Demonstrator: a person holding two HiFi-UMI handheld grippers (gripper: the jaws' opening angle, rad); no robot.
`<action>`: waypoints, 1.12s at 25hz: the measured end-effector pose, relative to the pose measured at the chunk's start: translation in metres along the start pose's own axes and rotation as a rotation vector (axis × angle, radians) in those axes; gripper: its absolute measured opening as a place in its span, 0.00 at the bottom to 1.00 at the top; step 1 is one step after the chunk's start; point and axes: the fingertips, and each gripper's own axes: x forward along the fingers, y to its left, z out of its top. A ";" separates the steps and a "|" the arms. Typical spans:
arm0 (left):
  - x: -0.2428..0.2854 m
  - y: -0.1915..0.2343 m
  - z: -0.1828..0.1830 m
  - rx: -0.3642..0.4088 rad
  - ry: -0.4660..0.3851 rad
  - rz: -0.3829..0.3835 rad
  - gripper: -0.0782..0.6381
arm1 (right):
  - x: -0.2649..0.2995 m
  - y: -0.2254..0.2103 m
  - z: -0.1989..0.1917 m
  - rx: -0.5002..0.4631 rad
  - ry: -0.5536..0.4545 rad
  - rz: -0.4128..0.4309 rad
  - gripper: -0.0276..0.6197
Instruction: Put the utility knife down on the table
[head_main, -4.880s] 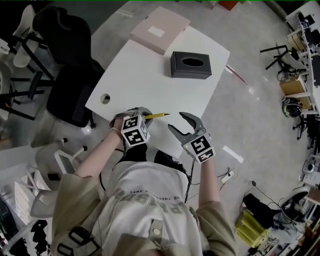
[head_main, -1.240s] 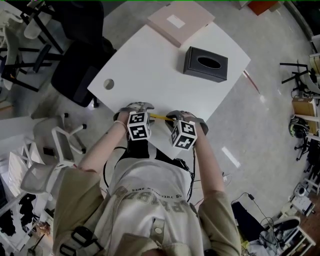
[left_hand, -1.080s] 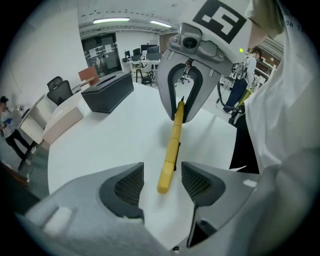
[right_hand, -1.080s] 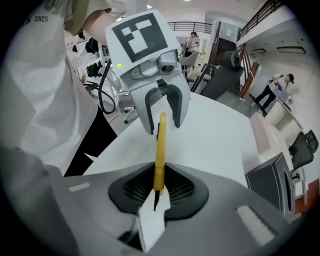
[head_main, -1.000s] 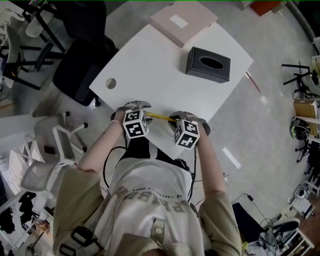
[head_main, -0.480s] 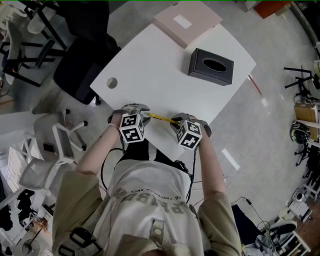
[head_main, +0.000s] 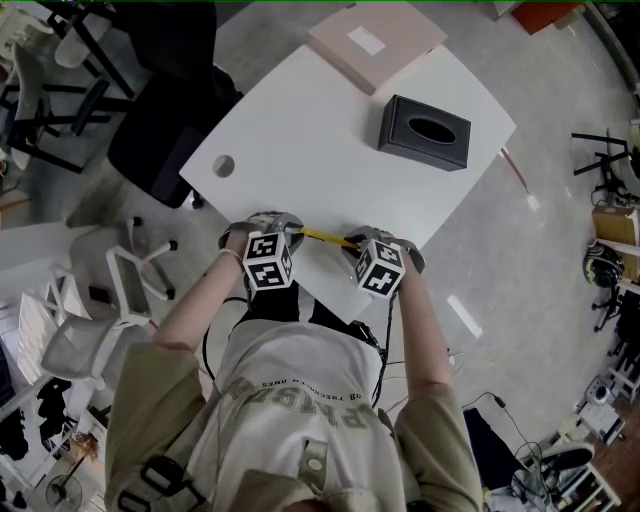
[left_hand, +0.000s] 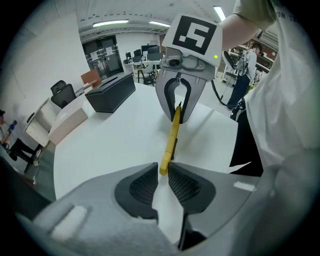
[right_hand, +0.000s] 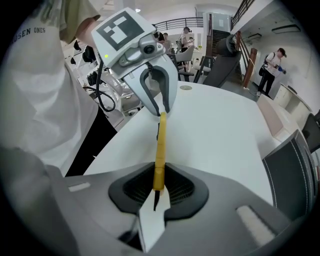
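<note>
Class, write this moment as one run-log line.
left tongs: just been closing, now on utility knife end | right tongs: shut on other end | knife: spans both, over table edge

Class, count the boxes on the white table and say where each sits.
2. A black tissue box sits near the far right edge of the table; a flat pink box lies at the far corner. None appear hidden.

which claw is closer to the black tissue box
Right. The right claw, shut on one end of the utility knife, sits at the table's near edge, across from the tissue box; the left claw, jaws just closing onto the other end, is further left.
</note>
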 end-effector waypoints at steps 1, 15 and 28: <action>0.001 0.000 0.000 0.008 0.004 0.000 0.21 | 0.001 -0.001 -0.001 0.004 -0.001 0.003 0.14; 0.012 0.003 0.004 0.077 0.056 -0.022 0.18 | 0.005 -0.008 -0.009 0.031 0.000 0.032 0.14; 0.017 0.006 0.007 0.066 0.082 -0.080 0.18 | 0.005 -0.015 -0.013 0.041 -0.002 -0.004 0.14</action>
